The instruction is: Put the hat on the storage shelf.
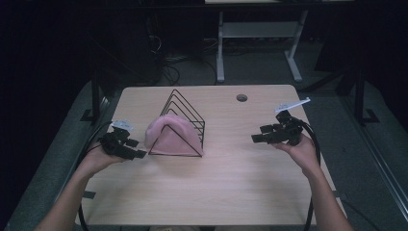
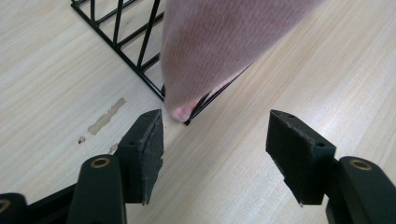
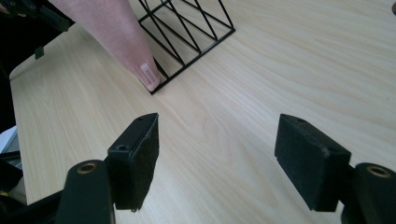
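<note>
High view: a pink knitted cloth [image 1: 169, 134] drapes over the near end of a black wire rack [image 1: 185, 118] just left of centre frame on a pale wood bench [image 1: 216, 187]. The left hand-held gripper [image 1: 139, 153], at centre left, points toward the cloth's lower left corner and sits just beside it. The right hand-held gripper [image 1: 256, 138], at centre right, is aimed leftward at the rack and stands well apart from it. A round cable hole [image 1: 242, 97] marks the bench top in the upper centre.

Left gripper view: the left hand-held gripper [image 2: 215, 140] has its jaws spread wide with nothing between them. The cloth [image 2: 215, 51] hangs from the top of the frame, its lower tip resting at the rack's corner [image 2: 140, 60], just above the left jaw pad. A scuffed patch [image 2: 106, 116] shows on the bench at centre left.

Right gripper view: the right hand-held gripper [image 3: 217, 149] is likewise spread, holding nothing, over bare bench [image 3: 289, 70]. In the upper left, the cloth [image 3: 116, 32] slopes down the rack's [image 3: 191, 32] side. A small pale label [image 3: 147, 73] sits near the cloth's bottom tip; it appears to carry printed lines, but they are too small to read.
</note>
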